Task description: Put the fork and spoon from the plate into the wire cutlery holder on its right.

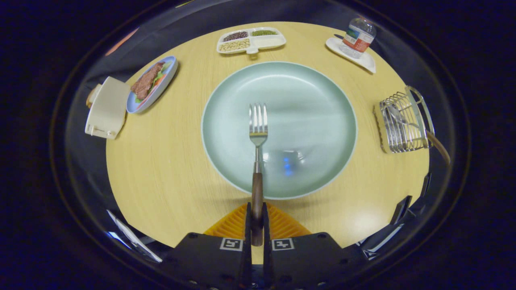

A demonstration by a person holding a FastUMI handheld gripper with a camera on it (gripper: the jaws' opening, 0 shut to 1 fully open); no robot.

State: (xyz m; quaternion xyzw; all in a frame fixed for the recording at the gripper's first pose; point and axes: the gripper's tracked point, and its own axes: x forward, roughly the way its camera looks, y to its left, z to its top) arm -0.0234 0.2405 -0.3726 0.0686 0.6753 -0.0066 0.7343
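Gripper view: I've got the gripper [256,225] clamped on the fork [257,161] by its wooden handle, tines out over the green plate [322,117]. Spoon [419,131] already sits in the wire cutlery holder [403,123] off right.

Fork gripped over the plate

The gripper [256,217] clamps the fork [257,161] by its wooden handle, tines above the green plate [314,100]; the spoon [419,131] sits in the wire cutlery holder [403,123].
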